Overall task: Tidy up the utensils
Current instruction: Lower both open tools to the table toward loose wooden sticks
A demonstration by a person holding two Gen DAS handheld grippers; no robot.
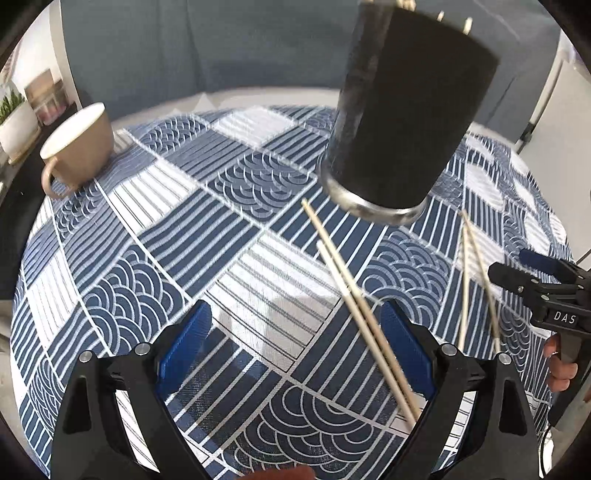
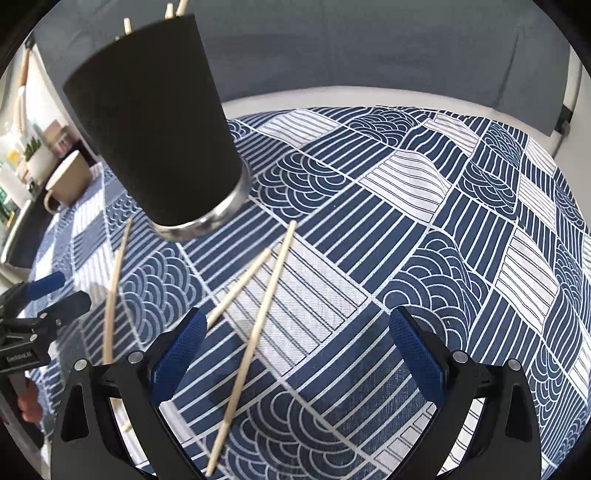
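Note:
A black tumbler (image 1: 406,110) with a steel base stands on the patterned tablecloth (image 1: 147,229); chopstick tips poke out of its top (image 2: 170,7). Two loose wooden chopsticks (image 1: 354,295) lie side by side in front of it and run close past my left gripper's right finger. Two more chopsticks (image 1: 476,280) lie crossed further right. My left gripper (image 1: 295,310) hovers open over the cloth, holding nothing. My right gripper (image 2: 297,313) is open and empty too, with a long chopstick (image 2: 255,332) between its fingers and a shorter chopstick (image 2: 240,284) slanting under its left finger.
A beige mug (image 1: 79,147) sits at the table's far left edge. A white plant pot (image 1: 14,125) stands on a shelf beyond it. Behind the table is a grey sofa (image 1: 221,48). A hand (image 1: 561,369) holds the right gripper's handle.

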